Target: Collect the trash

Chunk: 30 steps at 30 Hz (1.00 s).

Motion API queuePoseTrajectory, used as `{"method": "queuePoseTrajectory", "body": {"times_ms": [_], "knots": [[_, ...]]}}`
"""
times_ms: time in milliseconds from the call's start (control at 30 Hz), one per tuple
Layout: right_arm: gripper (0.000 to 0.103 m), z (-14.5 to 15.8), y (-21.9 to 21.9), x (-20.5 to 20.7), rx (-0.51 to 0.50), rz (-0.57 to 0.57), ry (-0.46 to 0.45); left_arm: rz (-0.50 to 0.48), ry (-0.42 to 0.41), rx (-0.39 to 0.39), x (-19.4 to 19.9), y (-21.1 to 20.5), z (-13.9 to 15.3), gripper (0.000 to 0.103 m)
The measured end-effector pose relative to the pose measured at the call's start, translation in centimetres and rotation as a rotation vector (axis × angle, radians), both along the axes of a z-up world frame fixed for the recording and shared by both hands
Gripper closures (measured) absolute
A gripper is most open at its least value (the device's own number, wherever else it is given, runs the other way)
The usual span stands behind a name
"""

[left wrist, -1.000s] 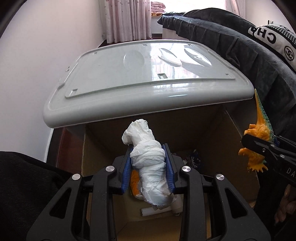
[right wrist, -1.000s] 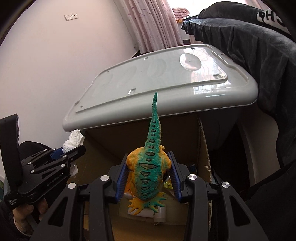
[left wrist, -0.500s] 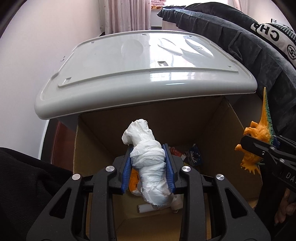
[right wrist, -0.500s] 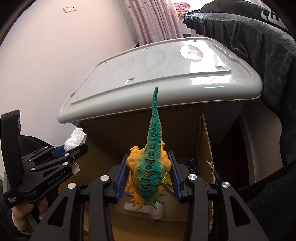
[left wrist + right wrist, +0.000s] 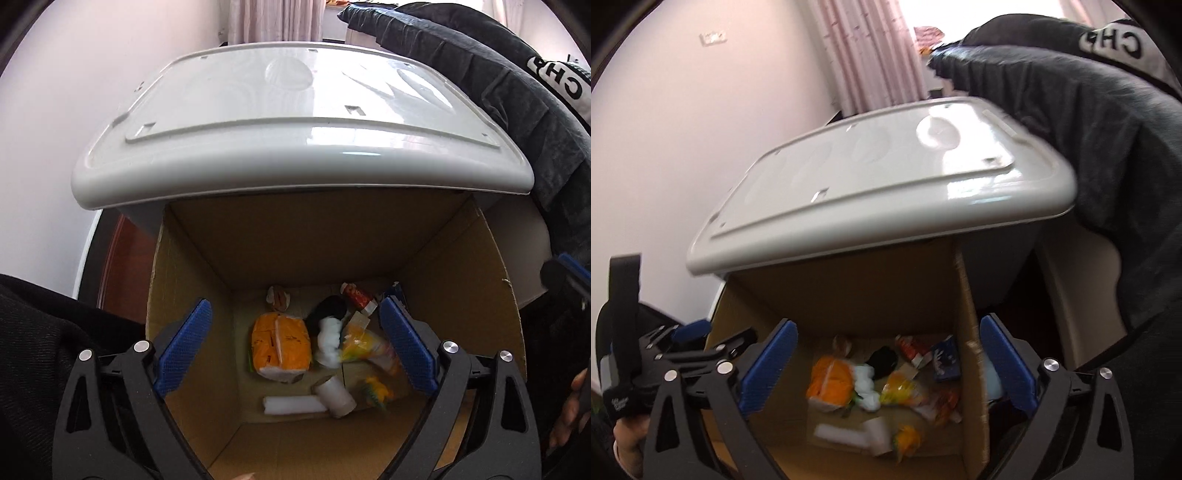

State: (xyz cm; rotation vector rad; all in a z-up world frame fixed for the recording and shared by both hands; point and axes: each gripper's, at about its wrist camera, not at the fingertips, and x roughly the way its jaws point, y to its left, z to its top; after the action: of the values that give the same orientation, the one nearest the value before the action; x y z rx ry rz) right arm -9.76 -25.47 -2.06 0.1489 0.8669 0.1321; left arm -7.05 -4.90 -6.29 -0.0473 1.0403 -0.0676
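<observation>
Left wrist view: The left hand-held gripper [image 5: 295,345] is spread wide, with nothing between its blue-padded fingers [image 5: 183,345]. It hangs over the open brown cardboard box [image 5: 295,240]. The trash lies on the box floor. The white crumpled tissue wad [image 5: 330,341] sits at the centre, just beside the orange plastic packet [image 5: 280,345] at its 9 o'clock. The yellow crinkled wrapper [image 5: 364,347] lies at the wad's 3 o'clock. The orange and green toy dinosaur [image 5: 376,393], blurred, lies at 5 o'clock from the wad. A white foam stick [image 5: 293,404] and a white cylinder [image 5: 336,397] lie at 6 o'clock. A red-labelled packet [image 5: 358,297] rests near the far wall at 1 o'clock. The glossy white plastic lid [image 5: 303,125] overhangs the box at 12 o'clock. A dark padded jacket [image 5: 498,96] fills the 2 o'clock area.

Right wrist view: The right hand-held gripper [image 5: 886,367] is likewise spread and holds nothing. It also hangs over the box [image 5: 971,354]. The tissue wad [image 5: 866,384], orange packet [image 5: 831,380] and toy dinosaur [image 5: 907,439] lie on the box floor. The left hand-held gripper [image 5: 698,339] appears at 9 o'clock.
</observation>
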Motion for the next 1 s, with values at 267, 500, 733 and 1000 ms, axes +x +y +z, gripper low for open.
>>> {"method": "queuePoseTrajectory", "body": {"times_ms": [267,500,733,1000], "knots": [[0.005,0.9,0.3,-0.1,-0.133,-0.062,-0.112,-0.013,-0.087,-0.046,-0.3,0.3,1.8,0.013],[0.005,0.5,1.6,0.6,-0.191,-0.029,-0.112,0.014,-0.185,-0.018,-0.9,0.5,3.0,0.013],[0.005,0.5,2.1,0.5,-0.205,-0.011,-0.124,0.017,-0.193,0.018,-0.7,0.5,3.0,0.013],[0.005,0.4,2.2,0.5,-0.206,-0.009,-0.121,-0.017,-0.195,0.022,-0.7,0.0,3.0,0.013]]}}
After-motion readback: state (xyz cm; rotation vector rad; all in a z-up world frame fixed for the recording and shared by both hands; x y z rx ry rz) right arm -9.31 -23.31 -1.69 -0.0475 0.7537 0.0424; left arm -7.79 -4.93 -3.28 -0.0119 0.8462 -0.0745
